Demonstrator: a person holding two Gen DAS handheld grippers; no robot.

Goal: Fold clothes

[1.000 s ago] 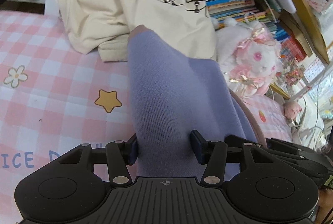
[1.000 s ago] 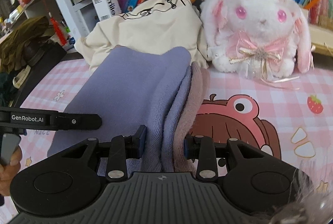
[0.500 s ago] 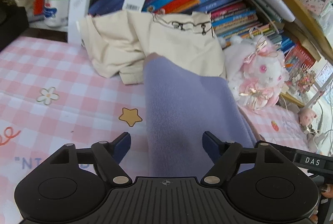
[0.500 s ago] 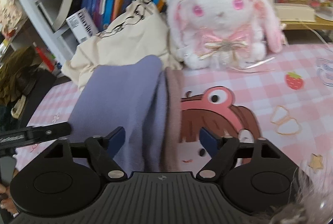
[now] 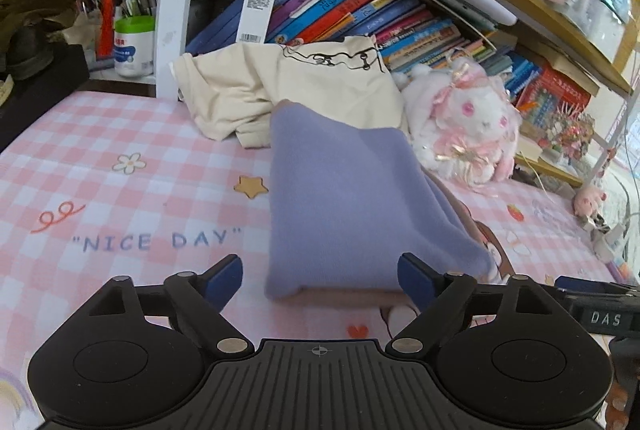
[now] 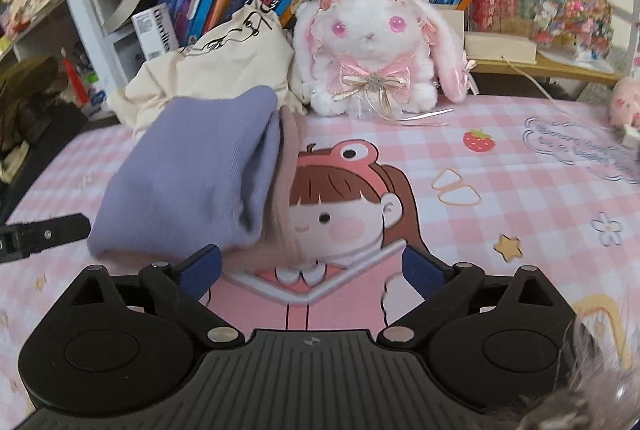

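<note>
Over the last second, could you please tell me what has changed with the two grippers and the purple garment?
Both the left gripper and the right gripper opened their jaws, released the folded purple garment and pulled back from it. The garment stayed folded on the pink mat; the cream garment and plush rabbit stayed put.

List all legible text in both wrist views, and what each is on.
"NICE DAY" (in quotes): printed on the pink checked mat, left wrist view.
"DAS": on the right gripper, seen at the right edge of the left wrist view.
Unreadable: book spines, the white tag with a barcode, the jar label, the white box, and the speech-bubble writing on the mat in the right wrist view.
</note>
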